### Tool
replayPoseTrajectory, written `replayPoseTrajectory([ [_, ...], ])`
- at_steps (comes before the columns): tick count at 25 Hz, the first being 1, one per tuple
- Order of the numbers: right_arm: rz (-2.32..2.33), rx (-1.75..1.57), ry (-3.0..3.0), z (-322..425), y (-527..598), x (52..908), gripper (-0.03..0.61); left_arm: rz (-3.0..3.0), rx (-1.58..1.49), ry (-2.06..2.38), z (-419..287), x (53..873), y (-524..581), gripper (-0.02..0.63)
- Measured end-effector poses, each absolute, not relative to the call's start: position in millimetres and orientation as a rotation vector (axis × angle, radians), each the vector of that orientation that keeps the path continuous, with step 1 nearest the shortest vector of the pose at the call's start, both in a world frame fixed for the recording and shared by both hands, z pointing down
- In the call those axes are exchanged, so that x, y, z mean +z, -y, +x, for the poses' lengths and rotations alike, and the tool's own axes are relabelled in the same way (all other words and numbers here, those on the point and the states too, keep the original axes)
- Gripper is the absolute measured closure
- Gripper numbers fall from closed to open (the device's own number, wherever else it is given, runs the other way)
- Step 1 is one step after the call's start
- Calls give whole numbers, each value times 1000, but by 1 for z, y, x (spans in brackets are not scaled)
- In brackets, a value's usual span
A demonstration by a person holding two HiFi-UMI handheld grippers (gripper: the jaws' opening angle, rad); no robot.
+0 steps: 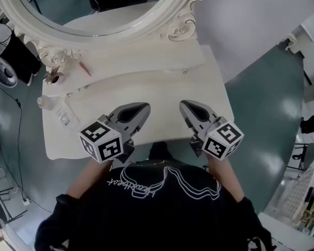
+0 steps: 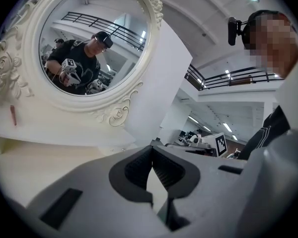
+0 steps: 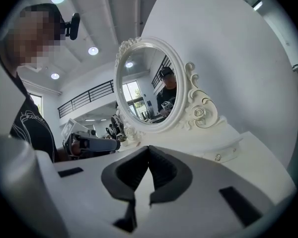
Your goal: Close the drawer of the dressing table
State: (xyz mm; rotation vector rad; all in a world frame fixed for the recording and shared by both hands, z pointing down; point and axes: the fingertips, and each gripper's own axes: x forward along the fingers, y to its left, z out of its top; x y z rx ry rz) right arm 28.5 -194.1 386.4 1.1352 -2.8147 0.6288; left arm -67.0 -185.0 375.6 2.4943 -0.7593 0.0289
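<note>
Now, at the far left of the dressing table (image 1: 162, 94), some small clear items (image 1: 65, 116) lie too faint to name. A red stick (image 1: 85, 68) rests on the ledge under the mirror (image 1: 94, 7), whose top is cut off in the head view. Your left gripper (image 1: 145, 107) hovers over the tabletop with its jaws clenched together on nothing. Your right gripper (image 1: 184, 104), just beside it, is likewise closed and empty. Beyond it, toward the mirror, a small knob (image 1: 184, 71) marks the drawer (image 1: 170, 74) in that ledge. The drawer's front appears flush with the ledge, though the seam is hard to make out. Your grippers and your dark shirt (image 1: 157, 203) hide the table's near edge, so you cannot see anything below it.
</note>
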Motion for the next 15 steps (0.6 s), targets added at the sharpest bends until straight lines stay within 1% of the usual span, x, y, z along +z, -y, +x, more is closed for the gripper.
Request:
replayPoseTrajectory([
  [15, 1083, 539, 2837, 13, 158, 381, 575, 2485, -12, 775, -75, 369, 161, 609],
])
